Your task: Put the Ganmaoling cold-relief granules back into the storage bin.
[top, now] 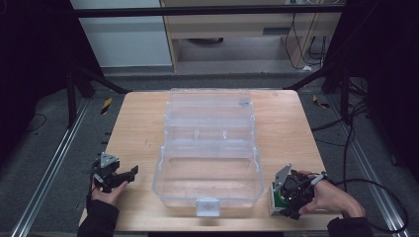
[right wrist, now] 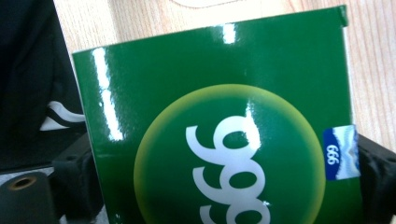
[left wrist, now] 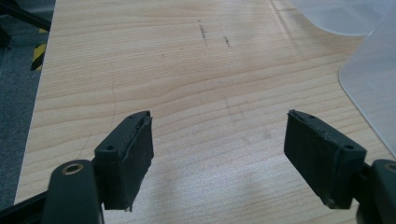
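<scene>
Table (top: pixel 138 128): pale wood-grain surface, matt, smooth, with a few dark scuff marks at 12 o'clock in the left gripper view. Storage case (top: pixel 210 163): clear plastic, smooth, faintly cloudy. Green box (right wrist: pixel 224 126): glossy printed card with bright glare streaks. Left gripper (left wrist: pixel 219 154): matt black plastic, its pads (left wrist: pixel 135 158) rough-edged and rubbery.

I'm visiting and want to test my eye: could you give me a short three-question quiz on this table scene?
1. True or false: the left gripper holds something between its fingers.
2. What colour is the box in the right gripper?
3. The clear plastic case on the table is: A) open, B) closed, C) upside down.

Key:
1. False; its fingers are spread, with bare wood between them.
2. Green.
3. A.
</scene>
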Motion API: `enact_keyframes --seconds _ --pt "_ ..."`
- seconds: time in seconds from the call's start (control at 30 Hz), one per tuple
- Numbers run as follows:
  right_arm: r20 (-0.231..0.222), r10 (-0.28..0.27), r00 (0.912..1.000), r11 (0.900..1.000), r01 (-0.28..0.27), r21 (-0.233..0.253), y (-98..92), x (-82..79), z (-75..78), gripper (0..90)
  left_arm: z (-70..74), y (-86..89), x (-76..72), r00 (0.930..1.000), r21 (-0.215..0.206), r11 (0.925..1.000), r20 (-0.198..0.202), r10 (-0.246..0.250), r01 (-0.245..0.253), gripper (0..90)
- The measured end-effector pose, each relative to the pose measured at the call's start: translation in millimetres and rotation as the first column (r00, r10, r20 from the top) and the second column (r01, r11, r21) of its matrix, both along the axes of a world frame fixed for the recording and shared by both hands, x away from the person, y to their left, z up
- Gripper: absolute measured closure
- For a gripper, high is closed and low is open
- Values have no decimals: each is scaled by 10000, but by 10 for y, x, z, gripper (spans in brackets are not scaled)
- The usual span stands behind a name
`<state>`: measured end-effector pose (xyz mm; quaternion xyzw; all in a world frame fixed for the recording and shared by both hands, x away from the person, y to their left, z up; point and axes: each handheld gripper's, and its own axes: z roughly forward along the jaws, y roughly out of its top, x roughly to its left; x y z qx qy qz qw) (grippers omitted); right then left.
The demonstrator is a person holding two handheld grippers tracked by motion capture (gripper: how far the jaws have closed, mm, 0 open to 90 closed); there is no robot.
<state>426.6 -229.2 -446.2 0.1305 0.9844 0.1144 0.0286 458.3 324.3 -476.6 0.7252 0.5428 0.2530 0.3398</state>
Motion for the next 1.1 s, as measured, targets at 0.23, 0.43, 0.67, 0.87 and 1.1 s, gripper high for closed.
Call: enact_keyframes --seconds 0.23,0.43,0.67,0.87,1.1 --pt "-133 -127 9998 9999 127 -12 -28 0 27 147 -1 -3 0 10000 13 10000 -12 -8 8 235" --pt "-157 -269 9995 9996 270 33 -36 -23 48 156 1 -2 -1 10000 20 10000 -15 -6 6 236" --pt "202 -447 9988 9987 441 273 -71 -82 184 156 -3 -6 1 10000 20 10000 -27 -20 20 236" --pt "428 -629 9971 9964 603 597 -67 -124 431 157 -2 -9 0 10000 44 10000 -46 -56 56 237" --pt "795 -760 9939 9933 686 929 -42 -151 784 157 -2 -6 0 10000 36 10000 -41 -50 50 237"
